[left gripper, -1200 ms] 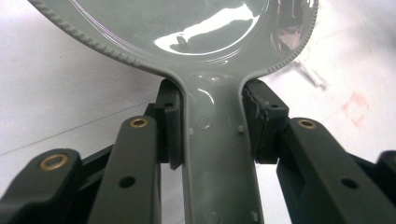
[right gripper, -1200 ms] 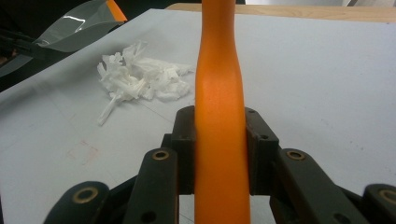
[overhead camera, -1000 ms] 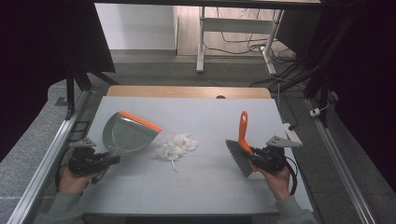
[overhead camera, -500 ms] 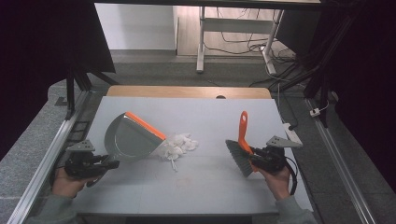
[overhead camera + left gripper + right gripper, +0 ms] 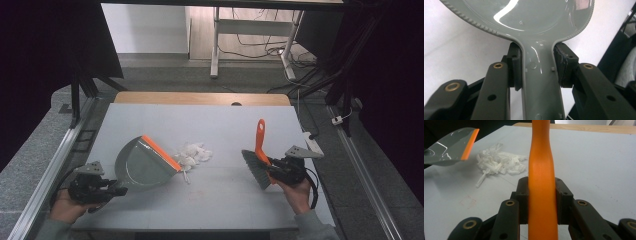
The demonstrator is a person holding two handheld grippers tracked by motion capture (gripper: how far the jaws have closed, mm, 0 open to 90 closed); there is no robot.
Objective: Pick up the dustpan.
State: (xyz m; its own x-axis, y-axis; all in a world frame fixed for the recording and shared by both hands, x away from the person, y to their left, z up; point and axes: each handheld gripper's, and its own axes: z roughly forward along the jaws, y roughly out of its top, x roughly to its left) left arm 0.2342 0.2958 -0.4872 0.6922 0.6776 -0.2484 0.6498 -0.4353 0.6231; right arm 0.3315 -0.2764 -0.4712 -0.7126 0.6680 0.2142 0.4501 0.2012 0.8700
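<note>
Jaws of left gripper (image 5: 116,190) clamped on grey handle of dustpan (image 5: 142,165); pads press both handle sides in left gripper view. Dustpan at table's (image 5: 210,120) left, orange lip beside paper scraps (image 5: 192,154), apparently touching pile edge. Right gripper (image 5: 274,166) jaws clenched on orange handle of brush (image 5: 257,156); bristles on table, right of scraps, apart from them.

A white table (image 5: 150,120) with a wooden far edge (image 5: 200,98) (floor cables (image 5: 295,60) beyond).
</note>
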